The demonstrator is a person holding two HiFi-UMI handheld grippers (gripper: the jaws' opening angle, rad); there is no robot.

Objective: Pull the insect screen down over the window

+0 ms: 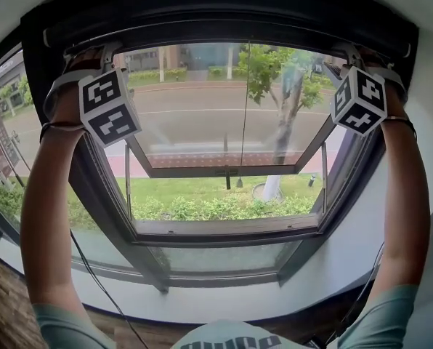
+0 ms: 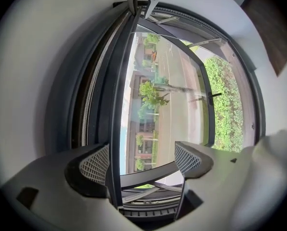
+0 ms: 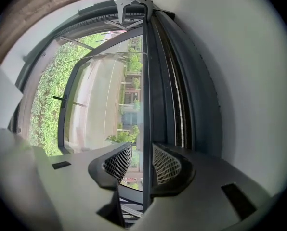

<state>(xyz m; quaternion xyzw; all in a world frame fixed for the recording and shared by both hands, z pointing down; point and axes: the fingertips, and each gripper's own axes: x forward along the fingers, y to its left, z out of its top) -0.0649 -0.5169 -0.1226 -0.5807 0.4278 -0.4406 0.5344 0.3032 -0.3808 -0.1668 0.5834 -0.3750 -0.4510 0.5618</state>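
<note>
**A:** Where is the insect screen?

**B:** Up at the head of the window frame [image 1: 224, 9]. Only its dark pull bar [image 2: 115, 129] is plain to see, and it runs lengthwise between both pairs of jaws.

**A:** How is the left gripper set?

**B:** The left gripper [image 2: 141, 160] is wide open. The bar passes just beside the wall-side pad [image 2: 95, 165], though I cannot tell if they touch. The glass-side pad stands well apart from it.

**A:** And the right?

**B:** The right gripper [image 3: 142, 165] is drawn in to a narrow gap around the bar. The bar sits right against the wall-side pad [image 3: 166, 166]. Daylight shows between the bar and the glass-side pad, so it is not clamped.

**A:** What lies beyond the jaws?

**B:** From each gripper the bar runs on to the other gripper at its far end. Both arms are raised, with the 2 marker cubes [image 1: 109, 106] near the frame's upper corners. A thin cord [image 1: 244, 115] hangs between the 2 grippers. Below the jaws the open sash [image 1: 224, 169] tilts outward.
</note>
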